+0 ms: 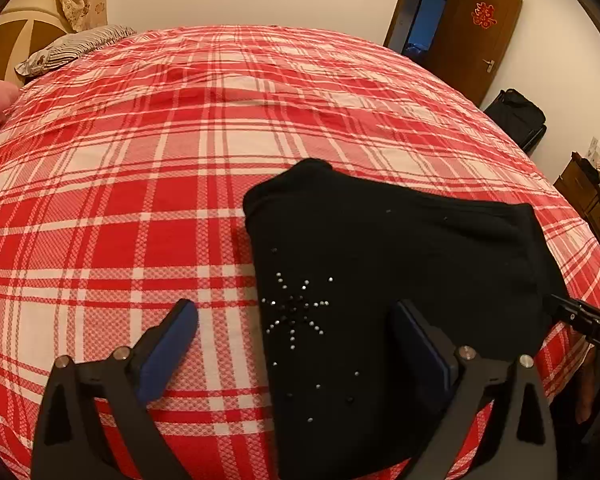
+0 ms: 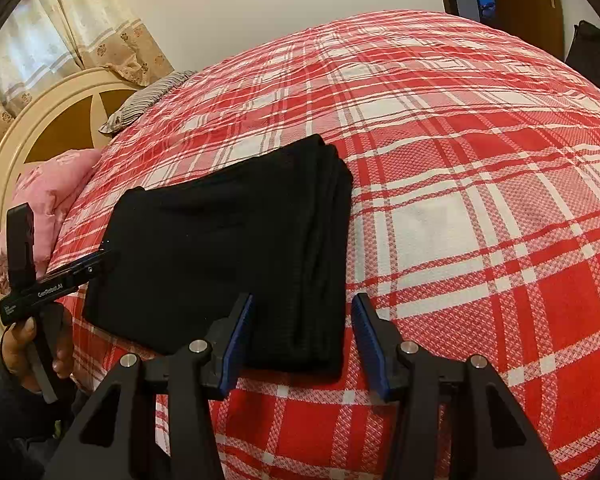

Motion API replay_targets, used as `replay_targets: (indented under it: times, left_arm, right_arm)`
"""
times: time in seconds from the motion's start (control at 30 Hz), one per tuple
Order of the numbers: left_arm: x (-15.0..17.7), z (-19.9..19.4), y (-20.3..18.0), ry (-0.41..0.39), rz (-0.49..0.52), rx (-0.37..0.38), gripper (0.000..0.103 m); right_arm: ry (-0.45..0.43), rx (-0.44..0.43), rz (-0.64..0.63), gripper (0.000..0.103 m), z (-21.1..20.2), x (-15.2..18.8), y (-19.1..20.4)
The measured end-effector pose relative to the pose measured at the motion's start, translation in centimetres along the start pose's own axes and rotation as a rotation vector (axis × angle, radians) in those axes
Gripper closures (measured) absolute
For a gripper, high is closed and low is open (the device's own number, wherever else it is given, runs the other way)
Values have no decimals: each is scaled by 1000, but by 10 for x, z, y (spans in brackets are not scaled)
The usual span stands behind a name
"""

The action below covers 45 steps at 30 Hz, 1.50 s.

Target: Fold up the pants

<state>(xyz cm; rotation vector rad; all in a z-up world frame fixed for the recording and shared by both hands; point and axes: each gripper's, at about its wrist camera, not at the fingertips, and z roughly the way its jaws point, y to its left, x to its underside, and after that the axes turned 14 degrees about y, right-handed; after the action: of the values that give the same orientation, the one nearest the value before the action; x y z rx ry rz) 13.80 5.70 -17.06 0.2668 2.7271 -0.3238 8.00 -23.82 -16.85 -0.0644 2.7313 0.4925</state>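
The black pants [image 1: 400,264] lie folded into a thick rectangle on the red plaid bed [image 1: 140,200], with a star of small rhinestones [image 1: 296,308] facing up. My left gripper [image 1: 296,316] hangs open over the pants' near left edge, one finger above the bedspread and the other above the cloth. In the right wrist view the folded pants [image 2: 228,248] show stacked layers along their right side. My right gripper [image 2: 303,304] is open above that near corner, holding nothing. A hand [image 2: 20,344] holds the left gripper's handle at the pants' left edge.
Pillows [image 2: 48,188] and a cream headboard [image 2: 40,120] stand at the bed's head. A brown door [image 1: 472,36] and a black bag [image 1: 516,116] are by the far wall. A wooden cabinet [image 1: 584,192] stands beside the bed.
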Motion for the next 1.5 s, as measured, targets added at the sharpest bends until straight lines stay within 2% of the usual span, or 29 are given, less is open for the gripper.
replay_targets:
  times: [0.5, 0.57, 0.73, 0.8, 0.87, 0.9, 1.0, 1.13, 1.2, 1.27, 1.4, 1.5]
  left_arm:
    - [3, -9, 0, -17, 22, -16, 2]
    - [0, -11, 2, -36, 15, -26, 2]
    - [-9, -6, 5, -25, 2, -28, 2]
    - [-11, -6, 5, -26, 2, -23, 2]
    - [-12, -6, 3, -37, 12, -23, 2]
    - [-12, -6, 2, -46, 18, -17, 2]
    - [-16, 2, 6, -21, 12, 23, 2]
    - [-16, 4, 9, -26, 5, 48, 2]
    - [-16, 6, 6, -30, 25, 76, 2]
    - [-17, 9, 2, -28, 49, 62, 2]
    - [-23, 12, -6, -12, 73, 40, 1]
    - [-26, 15, -7, -8, 77, 29, 0]
  right_arm:
    - [19, 6, -1, 52, -17, -1, 2]
    - [-20, 16, 7, 52, -26, -7, 2]
    - [-62, -42, 32, 53, -27, -30, -2]
    - [-43, -47, 26, 59, -19, -40, 3]
    - [-10, 33, 29, 61, -8, -46, 5]
    - [18, 36, 39, 61, 1, -47, 1]
    - [46, -52, 97, 63, 7, -47, -20]
    - [48, -74, 84, 63, 6, -42, -24]
    - [45, -124, 103, 63, 4, -44, -26]
    - [60, -165, 116, 63, 5, -48, -28]
    - [64, -145, 97, 63, 16, -59, -25]
    - [77, -180, 127, 63, 23, -65, -31]
